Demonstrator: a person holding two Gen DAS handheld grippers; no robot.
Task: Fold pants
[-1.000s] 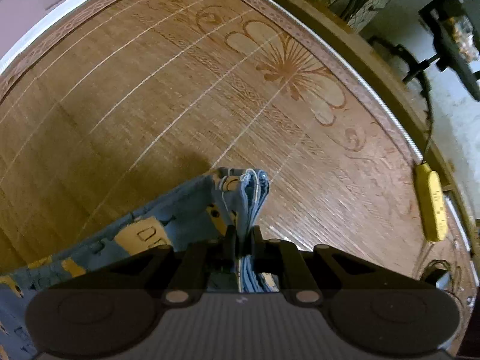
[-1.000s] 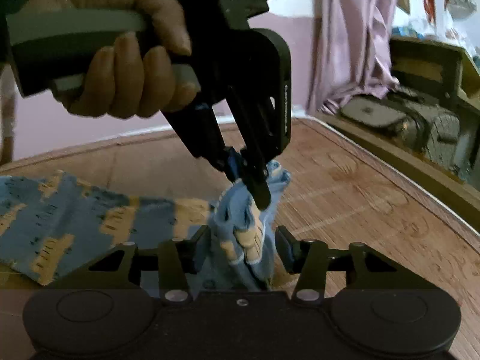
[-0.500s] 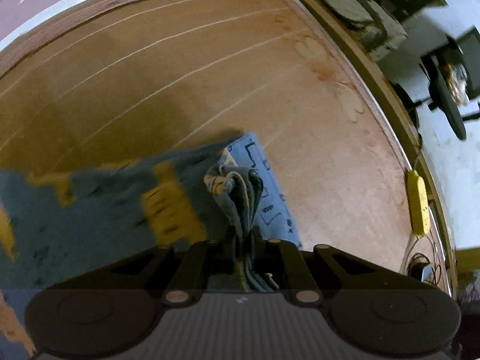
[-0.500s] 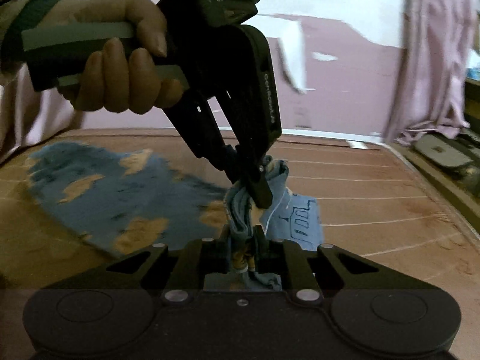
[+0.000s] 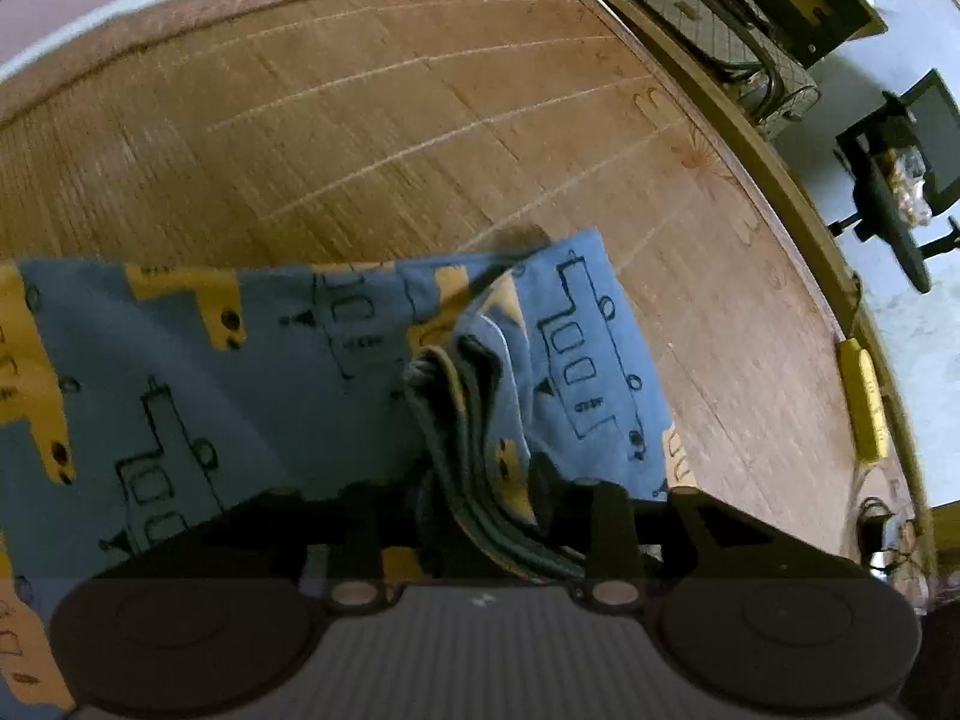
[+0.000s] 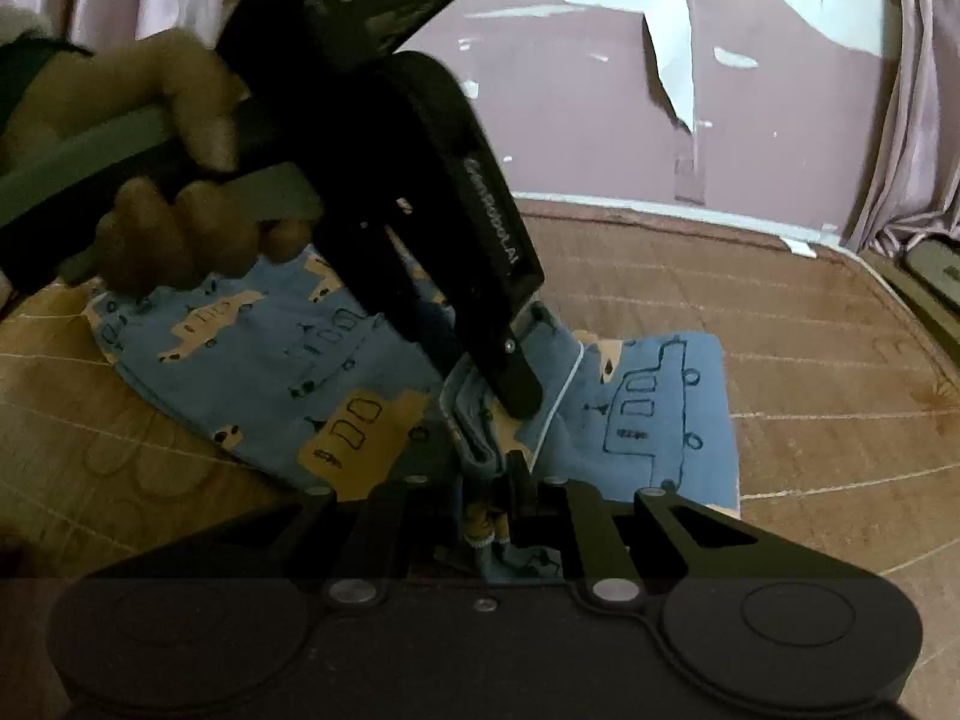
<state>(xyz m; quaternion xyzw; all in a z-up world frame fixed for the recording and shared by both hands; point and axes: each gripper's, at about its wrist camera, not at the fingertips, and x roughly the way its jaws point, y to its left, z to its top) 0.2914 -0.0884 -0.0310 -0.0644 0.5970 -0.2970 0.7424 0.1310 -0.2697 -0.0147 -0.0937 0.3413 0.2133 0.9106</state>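
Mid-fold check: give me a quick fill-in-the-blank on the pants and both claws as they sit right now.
1. The blue cotton pants printed with yellow and outlined ____ lie on the brown woven mat.
2. The right claw is clamped on a bunched ____ of the pants.
3. The left claw, its jaws just opened, has bunched fabric between them but no longer ____ it.
4. A ____ power strip lies at the mat's edge.

Missing: buses; fold; grips; yellow
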